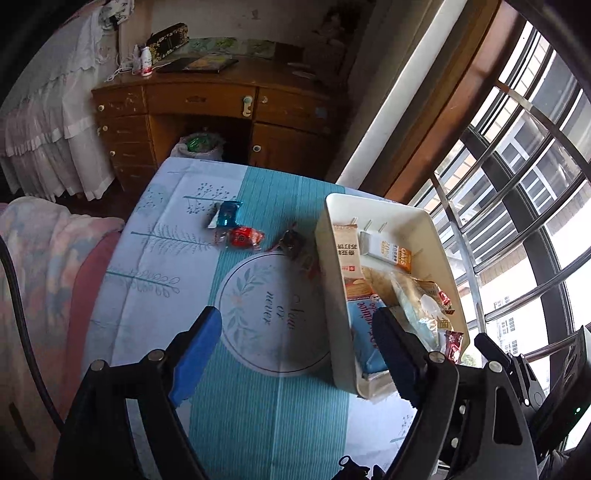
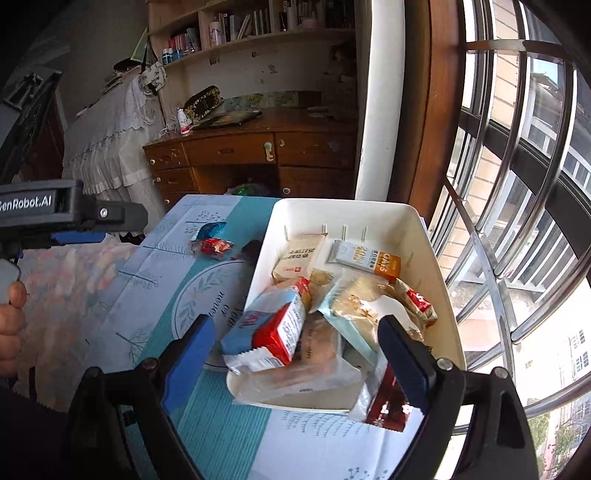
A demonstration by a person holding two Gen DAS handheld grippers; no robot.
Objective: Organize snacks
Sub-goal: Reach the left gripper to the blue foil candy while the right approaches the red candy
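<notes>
A white bin (image 1: 332, 280) (image 2: 439, 266) on the teal tablecloth holds several snack packets, among them an orange oat bar (image 2: 369, 258) and a blue and red packet (image 2: 273, 328). A blue packet (image 1: 227, 214), a red packet (image 1: 242, 237) and a dark packet (image 1: 291, 242) lie loose on the cloth left of the bin. My left gripper (image 1: 295, 339) is open and empty above the cloth, at the bin's near left wall. My right gripper (image 2: 295, 347) is open and empty over the bin's near end. The left gripper also shows at the left of the right wrist view (image 2: 74, 221).
The table (image 1: 258, 406) stands beside a barred window (image 1: 517, 221) on the right. A wooden desk (image 1: 207, 107) with drawers is behind it. A pink blanket (image 1: 40, 266) lies at the left. A bookshelf (image 2: 258, 26) hangs above the desk.
</notes>
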